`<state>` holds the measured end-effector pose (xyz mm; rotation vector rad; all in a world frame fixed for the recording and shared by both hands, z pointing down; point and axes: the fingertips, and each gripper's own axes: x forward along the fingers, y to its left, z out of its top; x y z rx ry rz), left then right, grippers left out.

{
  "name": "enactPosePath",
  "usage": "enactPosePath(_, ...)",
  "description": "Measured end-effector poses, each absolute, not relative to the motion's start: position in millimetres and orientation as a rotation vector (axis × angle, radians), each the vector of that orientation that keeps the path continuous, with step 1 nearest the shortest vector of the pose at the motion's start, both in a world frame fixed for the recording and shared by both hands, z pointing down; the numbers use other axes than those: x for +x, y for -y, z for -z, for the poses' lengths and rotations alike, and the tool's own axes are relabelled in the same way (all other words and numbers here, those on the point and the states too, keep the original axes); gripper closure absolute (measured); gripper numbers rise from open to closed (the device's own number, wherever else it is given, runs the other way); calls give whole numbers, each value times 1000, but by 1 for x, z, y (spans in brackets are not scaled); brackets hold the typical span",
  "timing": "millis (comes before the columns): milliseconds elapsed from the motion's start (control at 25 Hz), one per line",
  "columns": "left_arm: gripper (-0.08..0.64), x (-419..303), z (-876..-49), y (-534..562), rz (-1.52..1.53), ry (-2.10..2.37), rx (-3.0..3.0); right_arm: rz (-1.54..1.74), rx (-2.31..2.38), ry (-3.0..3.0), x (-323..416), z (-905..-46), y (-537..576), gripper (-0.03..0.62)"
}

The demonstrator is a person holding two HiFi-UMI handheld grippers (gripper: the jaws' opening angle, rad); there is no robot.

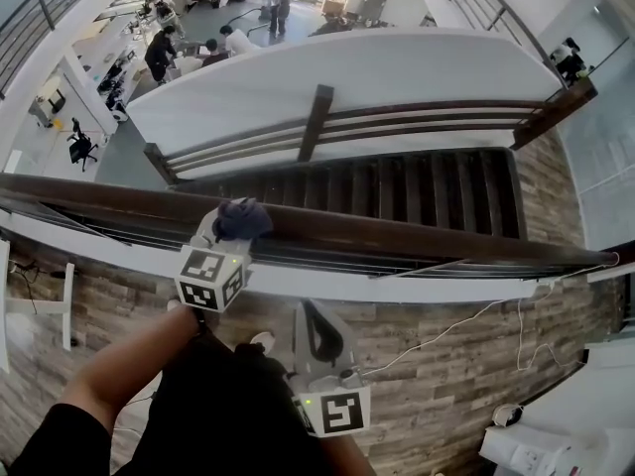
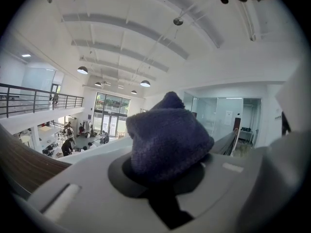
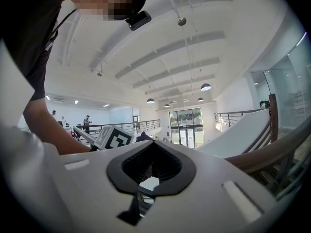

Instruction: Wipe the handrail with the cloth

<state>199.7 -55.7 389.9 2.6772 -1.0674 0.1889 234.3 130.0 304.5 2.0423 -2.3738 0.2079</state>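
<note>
The dark blue knitted cloth [image 1: 245,218] sits on top of the brown wooden handrail [image 1: 417,234], bunched in the left gripper [image 2: 165,176]. In the left gripper view those jaws are clamped on it and the cloth bulges up out of the pads, a grip the head view hides behind the marker cube [image 1: 210,278]. The right gripper [image 3: 151,173] is on the person's side of the handrail, apart from it. Its jaws are drawn together on nothing, with only a small hollow left between the pads. The left forearm [image 1: 129,365] reaches toward the handrail from the person's side — the stairs [image 1: 417,188] drop away beyond it.
</note>
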Motion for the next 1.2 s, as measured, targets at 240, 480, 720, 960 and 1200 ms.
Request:
enactPosePath(240,512,232,-393,40,-233,937,2725,-217,2107,2338,243,-304,-138,591)
enactPosePath(480,512,246,-392,31,-221,882,2764,-198,2135,2306,244,-299,-147,591)
enactPosePath(720,514,247,-388,26,-190,838,2806,-194,2107,2336,233,-298,-146,591)
enactPosePath(960,514,203,-379,34,-99,1014,2760,-188,2027,2423,213,-291,-130,591)
enactPosePath(1200,514,108,-395,43,-68,1218,2630,-171,1834,2532,166,-296,-107,591)
